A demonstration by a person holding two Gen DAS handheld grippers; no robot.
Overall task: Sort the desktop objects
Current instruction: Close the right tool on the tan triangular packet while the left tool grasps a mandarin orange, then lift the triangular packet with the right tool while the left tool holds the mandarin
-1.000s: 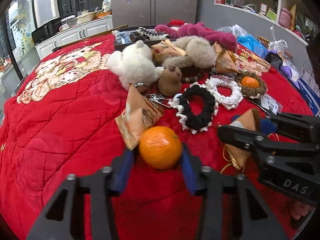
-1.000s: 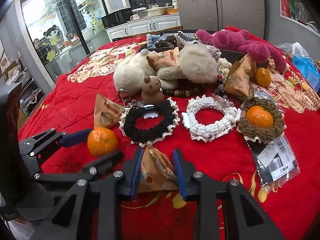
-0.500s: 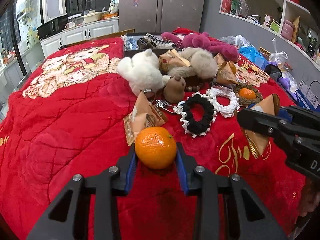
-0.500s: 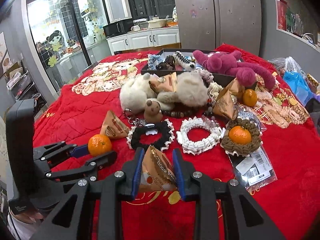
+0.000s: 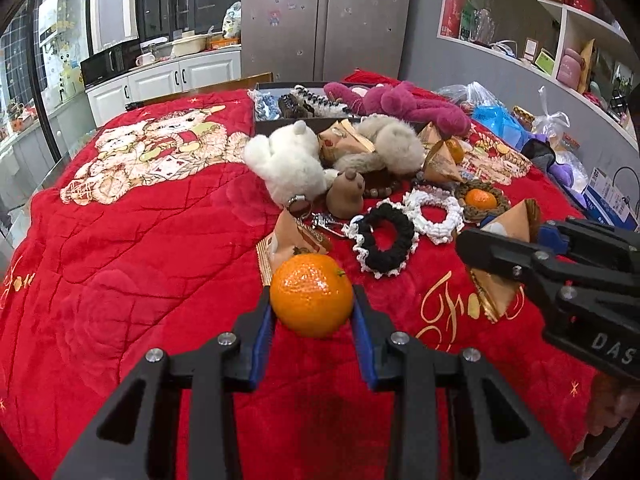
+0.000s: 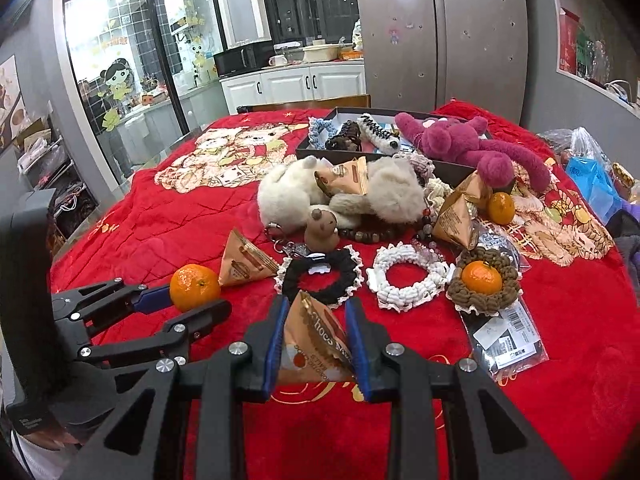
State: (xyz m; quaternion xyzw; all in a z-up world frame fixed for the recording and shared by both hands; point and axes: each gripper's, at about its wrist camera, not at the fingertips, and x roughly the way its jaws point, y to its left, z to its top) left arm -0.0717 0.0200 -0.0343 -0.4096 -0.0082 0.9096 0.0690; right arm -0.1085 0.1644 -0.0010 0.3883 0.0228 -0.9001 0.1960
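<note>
The left gripper [image 5: 312, 312] is clenched on a tangerine [image 5: 311, 295], which is pinched at its widest part between the two blue pads and is carried clear of the red quilt [image 5: 140, 240]. The right gripper [image 6: 316, 336] is clenched on a pyramid-shaped snack packet [image 6: 314, 346], whose soft foil is squeezed between the pads with the printed face turned upward. In the left view that same packet is seen hanging from the right-hand jaws just beside the tangerine.

The step in hand is judged to be the carrying of both pieces to their places. Both grips should be kept as they are: the round fruit can roll out if the pads are eased, and the packet can be crushed or slid out if it is squeezed harder or tilted. The two tools are held close together, so a little room should be kept between them while they are moved.

Further out, a second snack packet [image 5: 294, 236] lies just behind the held tangerine, then a black scrunchie [image 5: 382, 240], a white scrunchie [image 5: 434, 216] and another tangerine seated in a brown crocheted ring [image 5: 482, 200]. Beyond these, a white plush toy [image 5: 288, 164] and a grey one are heaped together, and a dark tray [image 6: 344, 114] at the far side already holds hair ties. The loads should be lifted high enough that this clutter is passed over, not brushed. Where each piece belongs cannot be told.
</note>
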